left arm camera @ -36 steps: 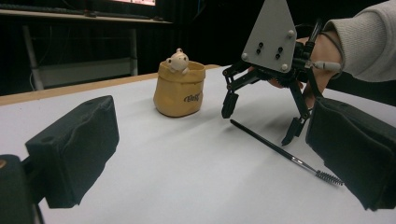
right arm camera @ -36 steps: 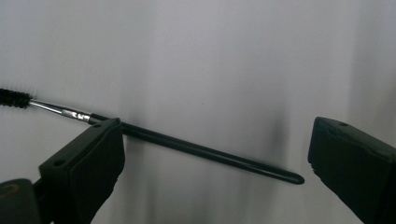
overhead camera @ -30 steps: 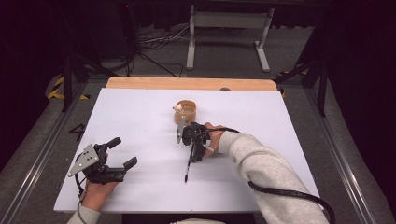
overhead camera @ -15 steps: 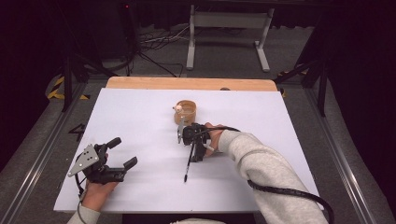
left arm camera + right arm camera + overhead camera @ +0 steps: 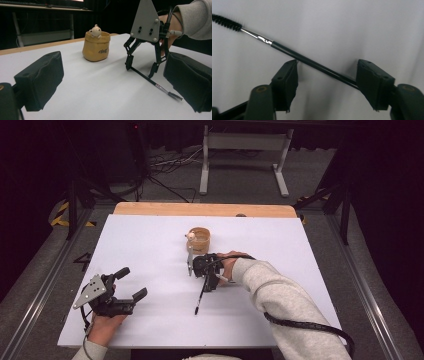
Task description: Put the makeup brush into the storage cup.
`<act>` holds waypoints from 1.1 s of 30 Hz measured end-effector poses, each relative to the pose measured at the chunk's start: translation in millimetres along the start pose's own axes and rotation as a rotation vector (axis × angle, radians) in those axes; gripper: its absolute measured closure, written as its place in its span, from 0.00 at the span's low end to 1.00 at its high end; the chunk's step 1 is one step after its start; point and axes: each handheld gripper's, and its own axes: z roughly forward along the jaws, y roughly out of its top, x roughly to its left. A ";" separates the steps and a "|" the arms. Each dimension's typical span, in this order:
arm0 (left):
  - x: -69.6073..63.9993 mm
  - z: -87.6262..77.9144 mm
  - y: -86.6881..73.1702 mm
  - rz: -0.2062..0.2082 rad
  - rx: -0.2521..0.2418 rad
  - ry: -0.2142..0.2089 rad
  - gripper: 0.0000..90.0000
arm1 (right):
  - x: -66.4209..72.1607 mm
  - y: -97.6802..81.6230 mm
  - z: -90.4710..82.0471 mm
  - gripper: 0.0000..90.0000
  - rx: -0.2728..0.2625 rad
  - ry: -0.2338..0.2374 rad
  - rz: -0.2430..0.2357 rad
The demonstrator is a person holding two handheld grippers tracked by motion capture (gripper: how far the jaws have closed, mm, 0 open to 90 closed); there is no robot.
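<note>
White tabletop (image 5: 150, 245): the spoolie brush (image 5: 287, 51) lies flat, its thin handle crossing diagonally between the right gripper (image 5: 327, 77), whose parted jaws have just been closing, pads not yet clamping it.

The small tan pot (image 5: 96, 47) standing far on the table carries a short dark word in script on its near side; it is too small and blurred to read. Nothing else bears any lettering.

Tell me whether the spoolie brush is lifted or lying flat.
Lying flat: the spoolie brush rests on the white table, untouched between the right claw's pads.
</note>
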 end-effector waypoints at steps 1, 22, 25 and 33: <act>0.1 0.0 -0.1 0.000 0.000 0.000 0.04 | 0.0 0.7 -0.8 0.43 0.007 0.000 -0.012; 0.4 0.5 -0.8 -0.012 0.000 0.008 0.05 | 13.2 7.2 -4.8 0.95 0.071 -0.027 -0.102; 0.8 0.5 -0.9 -0.010 0.001 0.008 0.05 | 14.1 6.8 -6.2 0.95 0.056 -0.040 -0.104; 0.6 0.6 -0.9 -0.009 0.002 0.009 0.05 | 15.3 -1.0 -24.1 0.95 -0.034 -0.077 -0.058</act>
